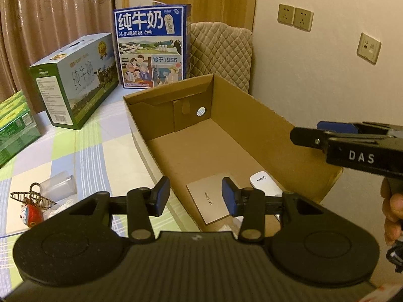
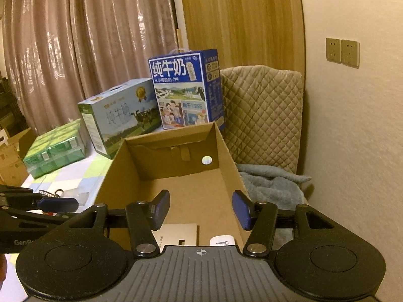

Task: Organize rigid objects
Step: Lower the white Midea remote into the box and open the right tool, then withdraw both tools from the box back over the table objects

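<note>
An open cardboard box (image 1: 252, 115) lies on the checked tablecloth; it also shows in the right wrist view (image 2: 226, 151). Inside its near end lie a beige TP-Link box (image 1: 209, 201) and a white Midea remote (image 1: 264, 181); both show in the right wrist view, the TP-Link box (image 2: 181, 234) and the remote (image 2: 221, 241). My left gripper (image 1: 195, 196) is open and empty over the box's near left wall. My right gripper (image 2: 201, 210) is open and empty above the box's near end; it also enters the left wrist view (image 1: 327, 133) from the right.
A clear plastic cup (image 1: 59, 182), a wire hair clip (image 1: 32, 196) and a small red-blue figure (image 1: 30, 215) lie on the table left of the box. Milk cartons (image 1: 75, 80) (image 1: 153, 47) and a green pack (image 1: 15, 128) stand behind. A quilted chair (image 2: 264, 115) stands by the wall.
</note>
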The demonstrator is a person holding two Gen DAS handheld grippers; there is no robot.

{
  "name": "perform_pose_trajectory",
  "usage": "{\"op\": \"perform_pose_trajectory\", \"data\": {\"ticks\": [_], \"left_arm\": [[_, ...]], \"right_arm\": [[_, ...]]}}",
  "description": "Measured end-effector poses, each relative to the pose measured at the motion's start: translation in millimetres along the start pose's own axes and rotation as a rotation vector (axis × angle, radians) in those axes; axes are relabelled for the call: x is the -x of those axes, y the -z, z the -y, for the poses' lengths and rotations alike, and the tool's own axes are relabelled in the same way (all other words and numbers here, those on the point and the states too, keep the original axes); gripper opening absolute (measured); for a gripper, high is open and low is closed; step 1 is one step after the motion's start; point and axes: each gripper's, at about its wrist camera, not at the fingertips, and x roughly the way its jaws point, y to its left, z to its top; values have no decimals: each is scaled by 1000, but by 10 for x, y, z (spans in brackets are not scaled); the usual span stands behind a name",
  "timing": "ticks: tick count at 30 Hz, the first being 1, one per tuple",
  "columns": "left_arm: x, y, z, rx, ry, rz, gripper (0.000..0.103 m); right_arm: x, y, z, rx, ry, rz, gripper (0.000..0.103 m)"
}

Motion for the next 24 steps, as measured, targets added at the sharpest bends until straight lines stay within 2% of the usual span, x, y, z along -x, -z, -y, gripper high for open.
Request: {"op": "perform_pose_trajectory", "data": {"ticks": [8, 16, 24], "left_arm": [[303, 76, -81, 33, -11, 20, 40], [667, 296, -257, 84, -26, 23, 40], [1054, 514, -538, 124, -79, 39, 41]], "right_arm": [[207, 60, -208, -2, 2, -27, 53], [424, 186, -494, 21, -4, -62, 55], [633, 253, -836, 42, -45, -55, 56]]}}
